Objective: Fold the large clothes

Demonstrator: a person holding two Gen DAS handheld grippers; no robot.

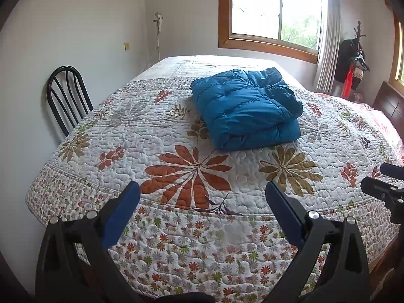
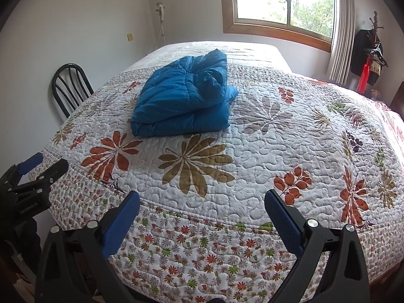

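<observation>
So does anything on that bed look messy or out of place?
Not really. The blue jacket lies folded on the quilt, its top layer a bit rumpled. Both grippers, left and right, hang open, clear of it.

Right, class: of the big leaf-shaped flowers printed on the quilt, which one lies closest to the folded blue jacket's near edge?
The large olive-brown flower, just in front of the folded blue puffer jacket. The rust-orange flower sits further left, the grey one off to the right.

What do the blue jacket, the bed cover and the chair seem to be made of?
Blue jacket: probably a thin synthetic shell with padding; slight sheen, puffy stitched sections.
Bed cover: quilted fabric, matte, likely cotton; stitched swirls, printed flowers.
Chair: probably black painted metal; thin curved bars, glossy.
</observation>
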